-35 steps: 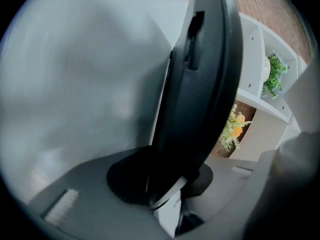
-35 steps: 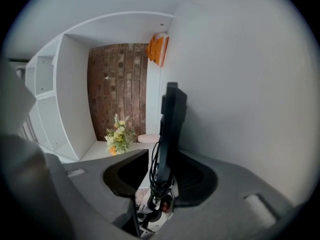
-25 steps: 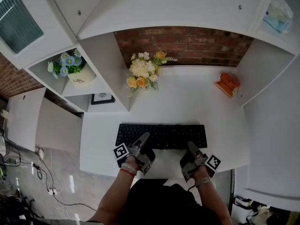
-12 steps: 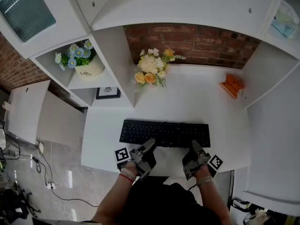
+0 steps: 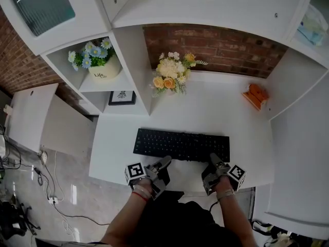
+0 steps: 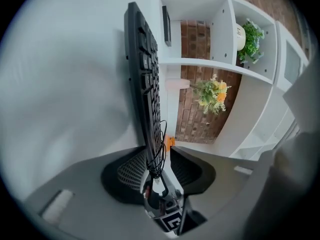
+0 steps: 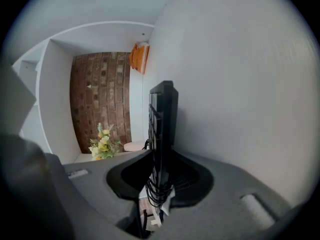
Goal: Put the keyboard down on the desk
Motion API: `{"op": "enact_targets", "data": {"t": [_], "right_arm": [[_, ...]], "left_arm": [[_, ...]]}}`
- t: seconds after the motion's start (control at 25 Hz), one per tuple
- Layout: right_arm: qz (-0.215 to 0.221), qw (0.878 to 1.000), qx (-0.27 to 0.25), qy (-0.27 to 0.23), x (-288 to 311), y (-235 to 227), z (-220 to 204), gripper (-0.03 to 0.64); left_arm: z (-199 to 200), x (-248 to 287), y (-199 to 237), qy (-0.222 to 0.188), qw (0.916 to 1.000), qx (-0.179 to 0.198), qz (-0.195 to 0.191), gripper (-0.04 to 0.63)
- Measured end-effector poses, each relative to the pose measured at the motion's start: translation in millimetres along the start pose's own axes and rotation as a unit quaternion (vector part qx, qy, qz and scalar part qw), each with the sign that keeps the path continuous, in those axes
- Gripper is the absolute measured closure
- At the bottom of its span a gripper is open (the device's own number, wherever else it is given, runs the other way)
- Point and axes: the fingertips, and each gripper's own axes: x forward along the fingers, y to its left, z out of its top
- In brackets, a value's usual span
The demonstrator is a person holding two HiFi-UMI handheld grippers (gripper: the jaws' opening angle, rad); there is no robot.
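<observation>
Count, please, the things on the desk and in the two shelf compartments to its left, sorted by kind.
Keyboard: 1
Flower arrangements: 2 (yellow-and-white bouquet, blue flowers in white pot)
Framed picture: 1
Orange object, too small to identify: 1
Total: 5

free: desk (image 5: 216, 112) behind kbd (image 5: 181, 144) | obstacles: flowers (image 5: 172, 78) back-L, orange item (image 5: 254, 94) back-R

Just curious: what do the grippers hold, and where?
The keyboard: front edge between the right gripper's jaws, just opening, grip uncertain. The left gripper, just closing, is open, holding nothing.
</observation>
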Motion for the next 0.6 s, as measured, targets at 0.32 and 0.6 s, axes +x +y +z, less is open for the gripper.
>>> {"op": "enact_targets", "data": {"t": [0.32, 0.6], "right_arm": [[-0.019, 1.000, 0.013, 0.019, -1, -4, 0, 0.439], [-0.027, 0.999, 0.035, 0.016, -13, -10, 3, 0.402]], "left_arm": [[0, -1, 6, -0.018, 0.9996, -0.022, -0.006, 0.456], [-1, 0, 10, -0.019, 0.9997, -0.013, 0.003, 0.453]]}}
